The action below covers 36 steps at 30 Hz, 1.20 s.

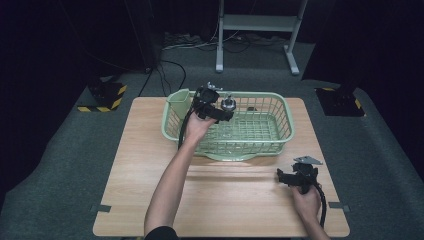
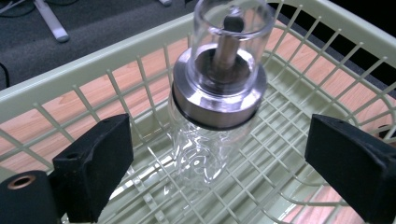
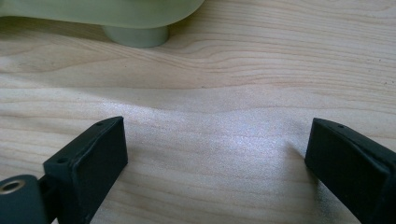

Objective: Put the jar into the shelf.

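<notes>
Left gripper [image 1: 220, 114], fingers [image 2: 93, 168] spread and clear of the glass bottle [image 2: 217, 88], hovers over the green basket [image 1: 172, 120]. The bottle, with steel collar and clear cap, stands upright inside the basket near its back-left corner; no readable label. Right gripper [image 1: 281, 176], fingers [image 3: 88, 163] spread with nothing between them, rests on the bench [image 1: 225, 200] beside the basket's front-right corner.

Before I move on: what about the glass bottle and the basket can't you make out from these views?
- Glass bottle, left gripper view: its top is cut off by the upper edge; the clear body blurs into the basket grid, so contents are unreadable.
- High view: the bottle is too small, partly behind the left gripper.
- Right gripper view: the basket is cut off by the upper edge, showing just its underside and foot.
</notes>
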Motion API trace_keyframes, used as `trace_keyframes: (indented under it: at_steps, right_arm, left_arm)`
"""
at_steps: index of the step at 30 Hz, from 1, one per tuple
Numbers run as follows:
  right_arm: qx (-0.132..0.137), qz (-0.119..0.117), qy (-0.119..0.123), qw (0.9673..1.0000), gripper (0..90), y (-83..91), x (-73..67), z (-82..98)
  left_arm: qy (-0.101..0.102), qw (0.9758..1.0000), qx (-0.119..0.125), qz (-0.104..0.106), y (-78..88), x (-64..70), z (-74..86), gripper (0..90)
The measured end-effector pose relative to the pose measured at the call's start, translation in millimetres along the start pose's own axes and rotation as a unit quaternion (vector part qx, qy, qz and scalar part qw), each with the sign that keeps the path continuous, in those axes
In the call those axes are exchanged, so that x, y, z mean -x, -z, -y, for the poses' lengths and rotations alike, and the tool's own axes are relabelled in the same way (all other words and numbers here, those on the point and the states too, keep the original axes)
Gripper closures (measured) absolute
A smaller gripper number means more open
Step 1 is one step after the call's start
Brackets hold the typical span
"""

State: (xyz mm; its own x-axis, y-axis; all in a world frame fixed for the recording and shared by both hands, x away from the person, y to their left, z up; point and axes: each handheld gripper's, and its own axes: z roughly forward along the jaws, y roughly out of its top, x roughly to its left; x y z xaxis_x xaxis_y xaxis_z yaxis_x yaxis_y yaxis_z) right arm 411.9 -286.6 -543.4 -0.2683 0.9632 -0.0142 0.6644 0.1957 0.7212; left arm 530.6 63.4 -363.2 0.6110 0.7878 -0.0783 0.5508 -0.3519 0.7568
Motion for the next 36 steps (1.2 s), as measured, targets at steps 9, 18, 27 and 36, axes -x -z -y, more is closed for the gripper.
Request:
trace_keyframes:
  at_steps: [9,18,27,36]
  right_arm:
    - [0.0,0.0,0.0,1.0,5.4,0.0,0.0,0.0]
    - [0.0,0.0,0.0,1.0,5.4,0.0,0.0,0.0]
    - [0.0,0.0,0.0,1.0,5.4,0.0,0.0,0.0]
    - [0.0,0.0,0.0,1.0,5.4,0.0,0.0,0.0]
  left_arm:
    - [-0.007,0.9998,0.017,-0.005,19.1,5.9,5.6,8.0]
    - [-0.017,0.9996,0.021,-0.005,30.8,14.5,12.0,8.0]
    - [-0.016,0.9994,0.029,-0.001,43.6,21.2,19.8,7.9]
    - [-0.003,0.9992,0.04,0.003,56.7,22.6,30.4,7.9]
